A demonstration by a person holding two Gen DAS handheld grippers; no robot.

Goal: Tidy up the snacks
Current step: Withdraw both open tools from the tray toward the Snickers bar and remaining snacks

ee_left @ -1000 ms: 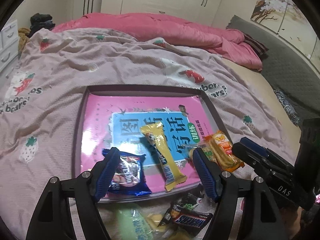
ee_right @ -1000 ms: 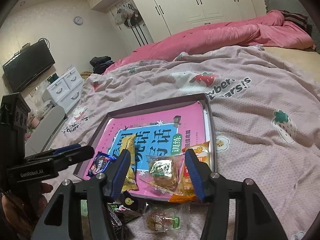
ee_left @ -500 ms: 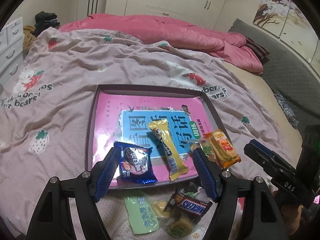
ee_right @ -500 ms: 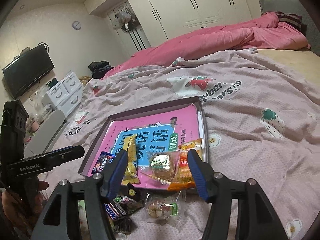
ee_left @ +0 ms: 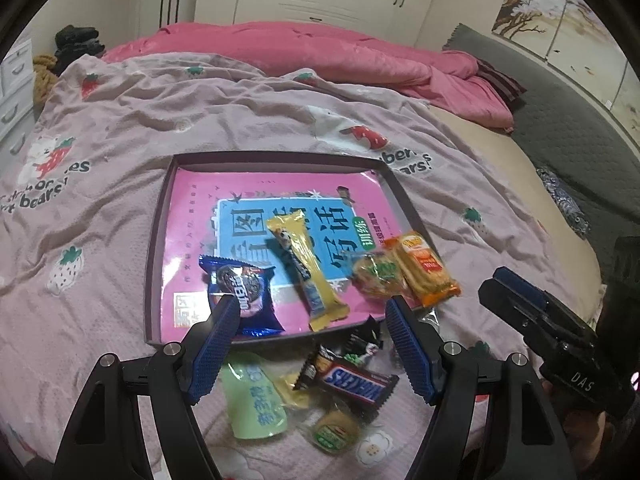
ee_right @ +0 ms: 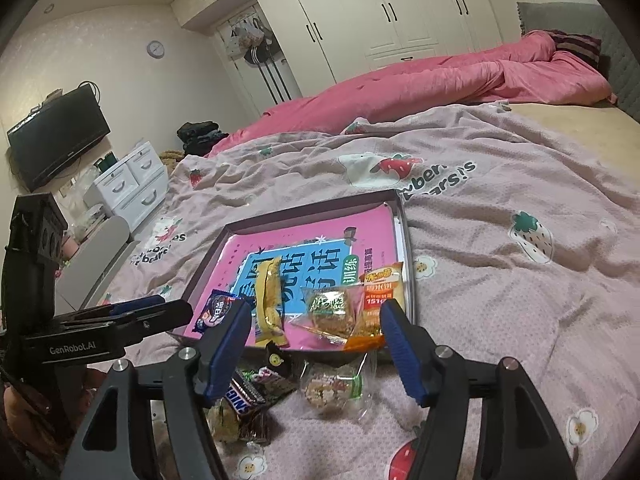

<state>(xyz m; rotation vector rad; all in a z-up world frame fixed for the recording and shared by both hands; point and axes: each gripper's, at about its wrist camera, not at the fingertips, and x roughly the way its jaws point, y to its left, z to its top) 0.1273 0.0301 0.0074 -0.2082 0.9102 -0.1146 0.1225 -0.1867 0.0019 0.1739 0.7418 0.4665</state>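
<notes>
A shallow purple tray [ee_left: 157,240] [ee_right: 409,240] with a pink book inside lies on the bed. In it lie a blue cookie pack [ee_left: 240,296] [ee_right: 214,314], a yellow bar [ee_left: 308,272] [ee_right: 270,300], a clear pastry pack [ee_left: 376,276] [ee_right: 330,312] and an orange cracker pack [ee_left: 424,268] [ee_right: 376,304]. Loose snacks lie before the tray: a Snickers bar [ee_left: 356,380] [ee_right: 242,394], a green packet [ee_left: 252,396], a round pastry [ee_left: 334,432] and a clear cookie pack [ee_right: 332,390]. My left gripper [ee_left: 312,344] and right gripper [ee_right: 314,344] are open and empty above the loose pile.
A strawberry-print pink blanket [ee_left: 120,140] covers the bed, with a pink duvet [ee_left: 300,52] bunched at the far side. White drawers [ee_right: 128,184] and a wall TV [ee_right: 56,136] stand to the left. A grey headboard [ee_left: 560,120] runs along the right.
Both grippers have drawn back from the tray, towards the near edge of the bed. More of the loose snacks now shows between the open fingers.
</notes>
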